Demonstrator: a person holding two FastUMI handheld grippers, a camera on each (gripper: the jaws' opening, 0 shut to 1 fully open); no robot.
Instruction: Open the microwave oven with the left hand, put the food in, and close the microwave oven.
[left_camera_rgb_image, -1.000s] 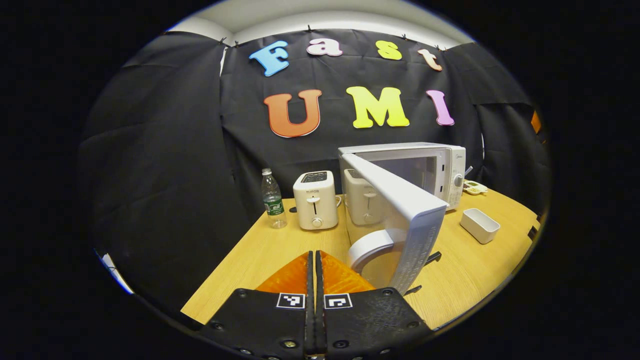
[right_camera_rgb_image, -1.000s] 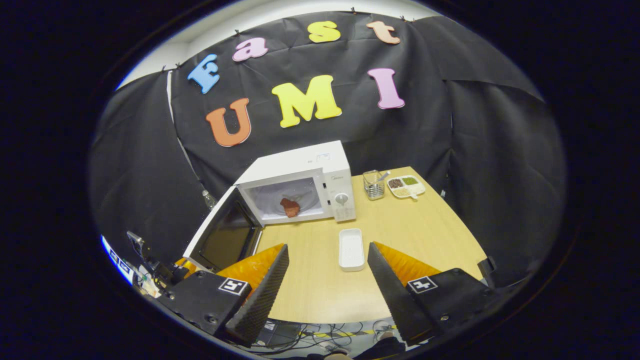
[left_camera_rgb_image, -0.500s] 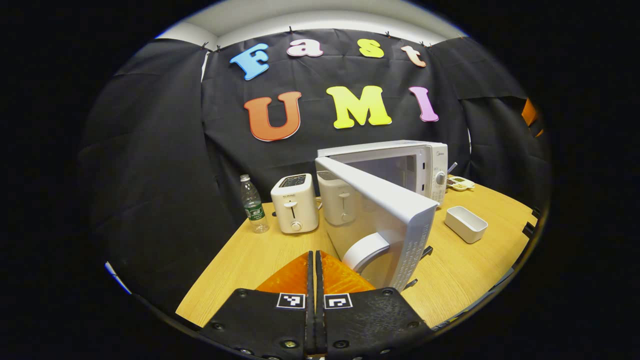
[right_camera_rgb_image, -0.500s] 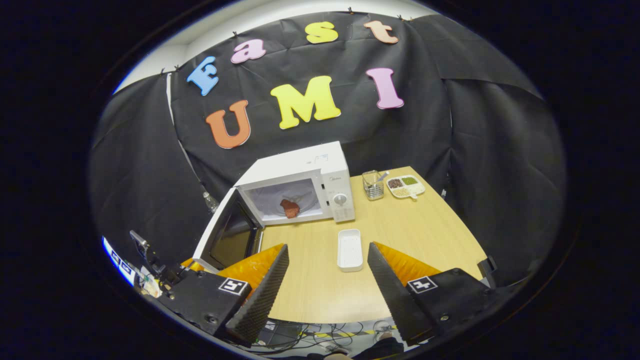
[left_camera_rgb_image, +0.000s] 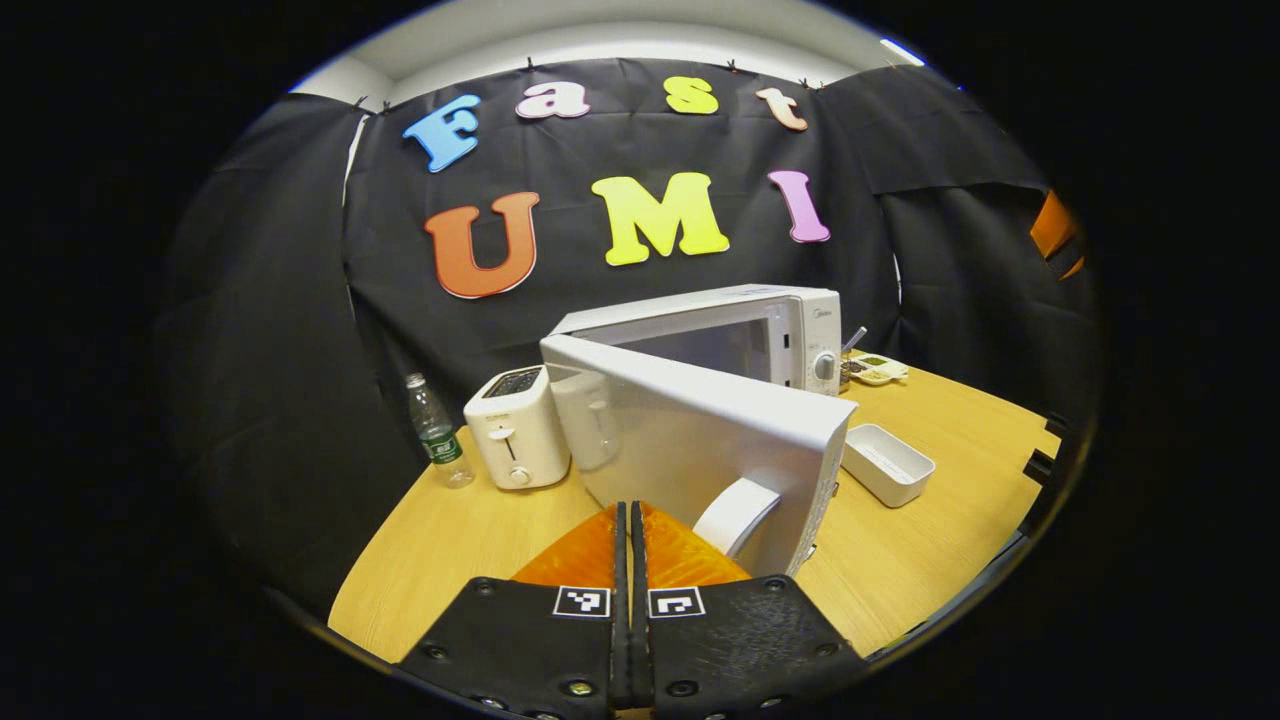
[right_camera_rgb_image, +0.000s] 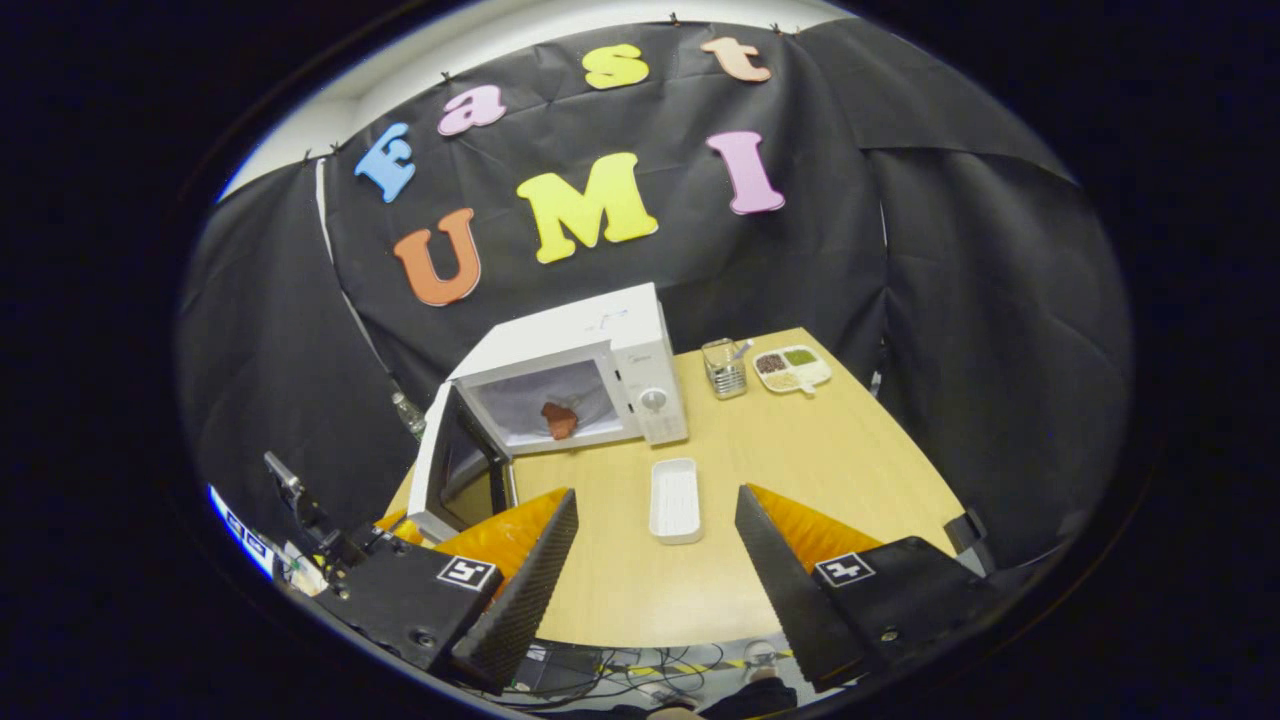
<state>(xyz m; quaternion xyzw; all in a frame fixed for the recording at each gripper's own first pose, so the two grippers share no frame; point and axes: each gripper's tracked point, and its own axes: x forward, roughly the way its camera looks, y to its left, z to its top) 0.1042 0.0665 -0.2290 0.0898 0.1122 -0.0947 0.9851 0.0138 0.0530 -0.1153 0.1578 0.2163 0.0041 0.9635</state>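
The left gripper (left_camera_rgb_image: 631, 520), its 2 fingers pressed together on nothing, sat just behind the half-swung door (left_camera_rgb_image: 700, 440) near its handle (left_camera_rgb_image: 737, 514), likely to push it shut. The food (right_camera_rgb_image: 558, 420) lay inside the microwave (right_camera_rgb_image: 585, 385) (cavity facing the table's front). The right gripper (right_camera_rgb_image: 655, 560) hung wide open, empty.
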